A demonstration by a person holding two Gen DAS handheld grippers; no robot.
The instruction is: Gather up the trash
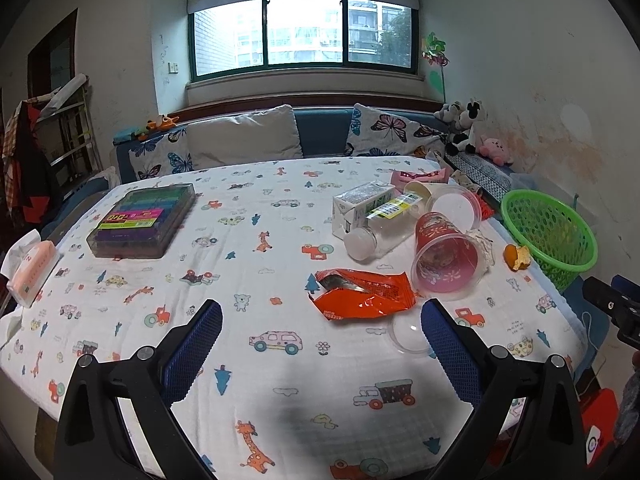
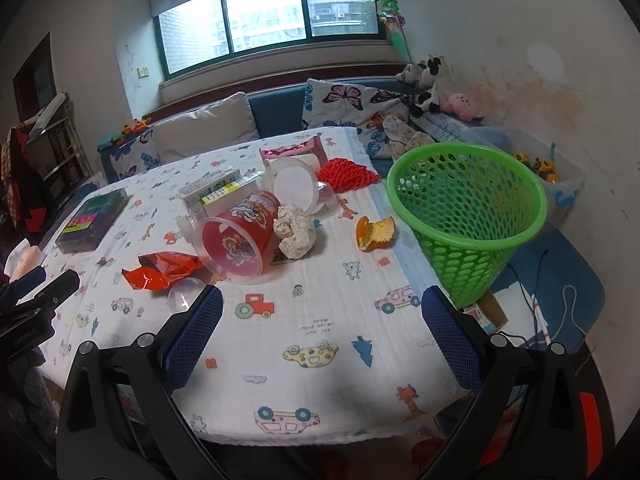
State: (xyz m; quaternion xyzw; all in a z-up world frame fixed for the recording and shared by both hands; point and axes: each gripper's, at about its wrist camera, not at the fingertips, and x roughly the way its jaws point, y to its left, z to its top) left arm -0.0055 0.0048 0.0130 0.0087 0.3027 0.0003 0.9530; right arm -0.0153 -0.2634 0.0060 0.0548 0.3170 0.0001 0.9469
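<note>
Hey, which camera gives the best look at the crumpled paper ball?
The right wrist view: the crumpled paper ball sits in full sight beside the red cup. In the left wrist view the cup hides nearly all of it.

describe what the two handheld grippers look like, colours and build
Both match: the left gripper and right gripper each have two black angular plastic arms with silver round bolts at the joints, ending in fingers faced with blue, finely cross-hatched textured pads. No cables or sleeves are visible on them.
</note>
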